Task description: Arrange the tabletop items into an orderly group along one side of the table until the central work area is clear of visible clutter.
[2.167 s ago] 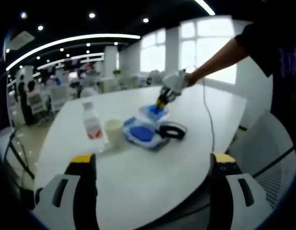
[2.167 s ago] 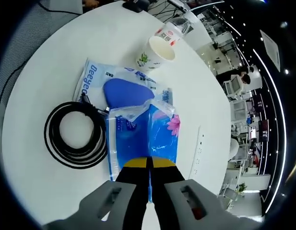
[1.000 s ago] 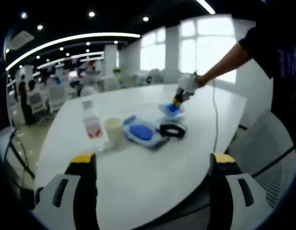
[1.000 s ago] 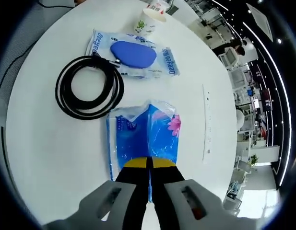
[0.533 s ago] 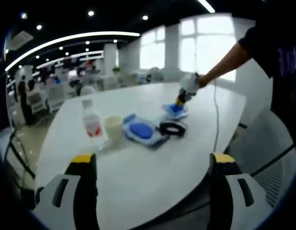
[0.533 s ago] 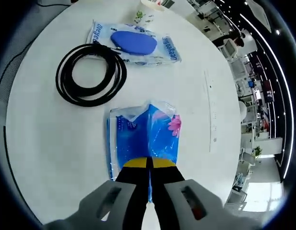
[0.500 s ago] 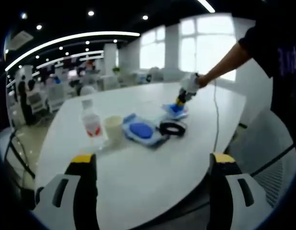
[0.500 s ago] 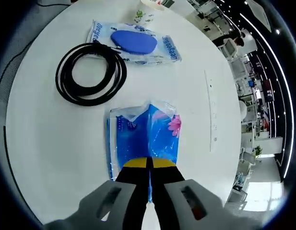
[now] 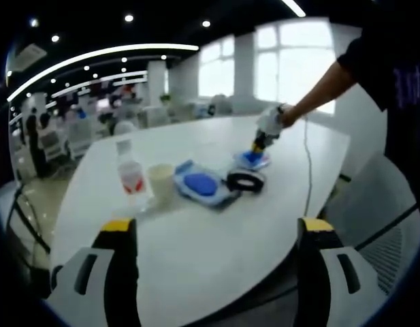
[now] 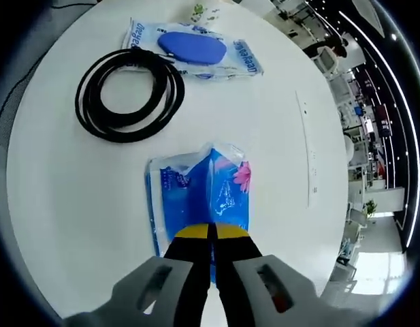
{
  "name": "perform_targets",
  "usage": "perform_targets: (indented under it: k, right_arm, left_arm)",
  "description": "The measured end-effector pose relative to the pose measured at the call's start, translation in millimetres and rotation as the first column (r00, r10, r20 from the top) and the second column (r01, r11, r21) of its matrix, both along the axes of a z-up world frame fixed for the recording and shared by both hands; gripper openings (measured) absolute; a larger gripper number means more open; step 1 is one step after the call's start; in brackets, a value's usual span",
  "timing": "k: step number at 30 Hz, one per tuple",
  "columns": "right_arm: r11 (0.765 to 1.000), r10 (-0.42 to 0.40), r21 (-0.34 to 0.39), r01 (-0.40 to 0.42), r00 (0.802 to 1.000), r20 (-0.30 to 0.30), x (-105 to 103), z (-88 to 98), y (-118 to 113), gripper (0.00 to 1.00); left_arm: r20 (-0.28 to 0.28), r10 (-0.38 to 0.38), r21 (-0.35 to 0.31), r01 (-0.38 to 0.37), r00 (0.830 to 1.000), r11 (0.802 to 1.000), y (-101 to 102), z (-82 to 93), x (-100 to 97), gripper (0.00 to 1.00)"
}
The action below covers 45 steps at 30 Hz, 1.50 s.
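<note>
Right gripper [image 10: 211, 235]: yellow-tipped jaws pressed together on the near edge of a blue plastic packet [image 10: 196, 194], glossy and crinkled, a pink flower printed on it; its near end is hidden under the jaws. Left gripper [image 9: 213, 235]: jaws spread wide, holding nothing, hanging over the near edge of the white table [image 9: 216, 238].

Beyond the packet, well apart: a black cable [image 10: 128, 92] wound in a round coil. Farther: a clear flat pouch [image 10: 196, 51] with a blue oval inside, lettering too small to read.

Left of the pouch: a pale paper cup [image 9: 161, 182], then a clear bottle [image 9: 131, 177] with a red label, blurred.
</note>
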State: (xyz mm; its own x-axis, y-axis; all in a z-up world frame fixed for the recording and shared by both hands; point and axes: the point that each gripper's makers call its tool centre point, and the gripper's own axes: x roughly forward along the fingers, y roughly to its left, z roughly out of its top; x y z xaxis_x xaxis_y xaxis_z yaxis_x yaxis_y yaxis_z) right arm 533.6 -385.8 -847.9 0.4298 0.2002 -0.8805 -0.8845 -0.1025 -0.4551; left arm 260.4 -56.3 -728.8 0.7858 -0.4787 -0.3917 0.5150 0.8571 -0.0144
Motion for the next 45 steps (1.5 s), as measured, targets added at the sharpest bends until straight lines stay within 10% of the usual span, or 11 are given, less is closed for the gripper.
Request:
perform_targets:
  k: [14, 30, 45]
  right_arm:
    - [0.995, -0.085, 0.044, 0.085, 0.996, -0.019, -0.1, -4.0, -4.5, 0.01]
    - [0.98, -0.114, 0.164, 0.11, 0.993, 0.018, -8.8, 10.9, 2.3, 0.38]
    - [0.88, -0.205, 0.425, 0.214, 0.977, -0.067, -44.3, 31.1, 39.2, 0.63]
  left_arm:
    - [0.004, 0.004, 0.0, -0.004, 1.0, 1.0, -1.5, 0.4, 0.9, 0.94]
    - [0.03, -0.006, 0.004, 0.006, 1.0, 1.0, -3.2, 4.0, 2.6, 1.0]
    - [0.043, -0.036, 0.012, 0.035, 0.998, 0.999, -7.8, 6.8, 0.6, 1.0]
